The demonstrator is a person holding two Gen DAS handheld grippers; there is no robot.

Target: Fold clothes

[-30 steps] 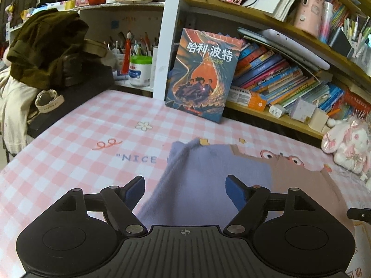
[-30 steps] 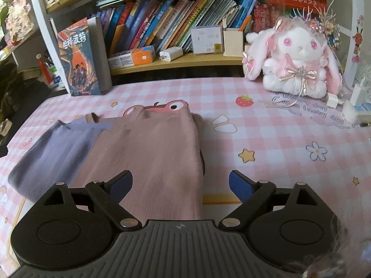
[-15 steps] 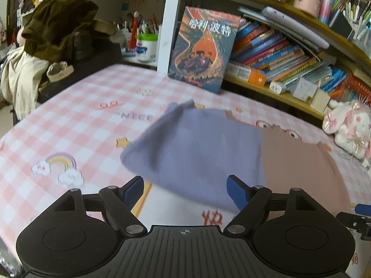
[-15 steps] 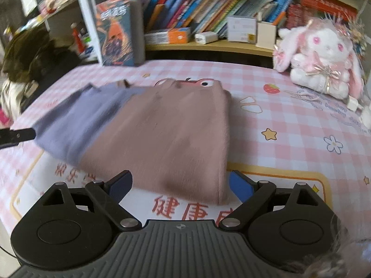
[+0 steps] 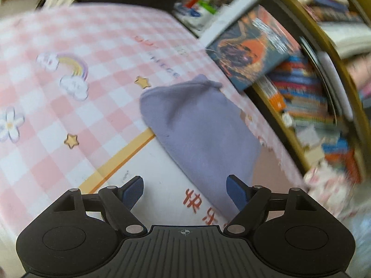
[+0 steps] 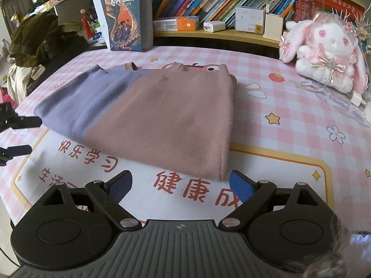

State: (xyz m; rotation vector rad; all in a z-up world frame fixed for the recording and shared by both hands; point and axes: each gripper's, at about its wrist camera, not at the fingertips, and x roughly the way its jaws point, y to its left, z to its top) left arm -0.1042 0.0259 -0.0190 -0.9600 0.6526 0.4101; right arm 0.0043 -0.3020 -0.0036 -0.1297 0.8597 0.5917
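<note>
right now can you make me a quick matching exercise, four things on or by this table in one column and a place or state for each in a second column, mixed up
Things:
1. folded garment
2. plush rabbit
3. upright book
4. right gripper

Places or states:
A. propped against the shelf at the table's far edge
B. open, nothing between its fingers
C. lying flat mid-table, part purple, part dusty pink
D. sitting at the far right of the table

Pairs: 1-C, 2-D, 3-A, 4-B
</note>
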